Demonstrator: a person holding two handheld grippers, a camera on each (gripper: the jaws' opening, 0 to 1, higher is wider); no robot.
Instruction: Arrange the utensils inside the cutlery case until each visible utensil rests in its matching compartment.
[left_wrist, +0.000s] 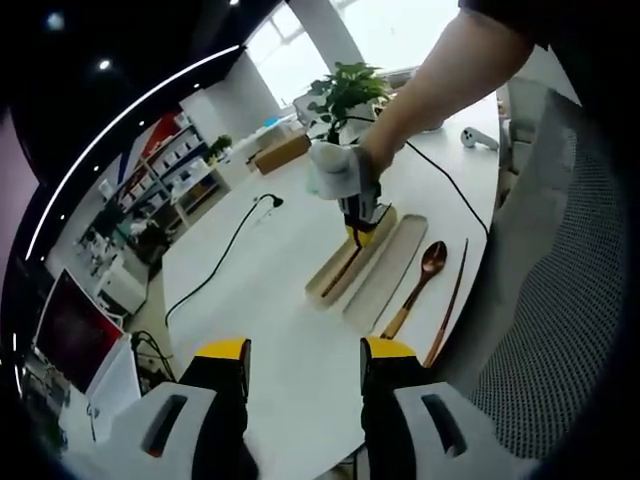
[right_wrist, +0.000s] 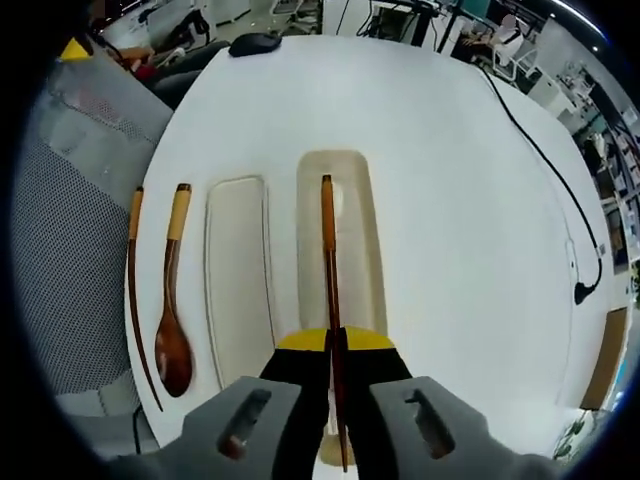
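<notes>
In the right gripper view my right gripper (right_wrist: 335, 348) is shut on a dark wooden chopstick (right_wrist: 327, 250), which lies lengthwise over the right-hand tray of the pale cutlery case (right_wrist: 360, 250). The case's other half (right_wrist: 238, 270) lies beside it with nothing in it. Left of the case, on the white table, rest a wooden spoon (right_wrist: 172, 320) and a second chopstick (right_wrist: 136, 290). In the left gripper view my left gripper (left_wrist: 305, 362) stands open low over the table's near side, well short of the case (left_wrist: 385, 272). There the right gripper (left_wrist: 358, 205) hangs over the case, with the spoon (left_wrist: 420, 282) to its right.
A grey mesh chair (right_wrist: 60, 230) presses against the table edge by the spoon. A black cable (right_wrist: 560, 180) crosses the table's far side, and a mouse (right_wrist: 255, 43) lies at the far end. A potted plant (left_wrist: 345, 95) and a white controller (left_wrist: 478, 138) stand beyond the case.
</notes>
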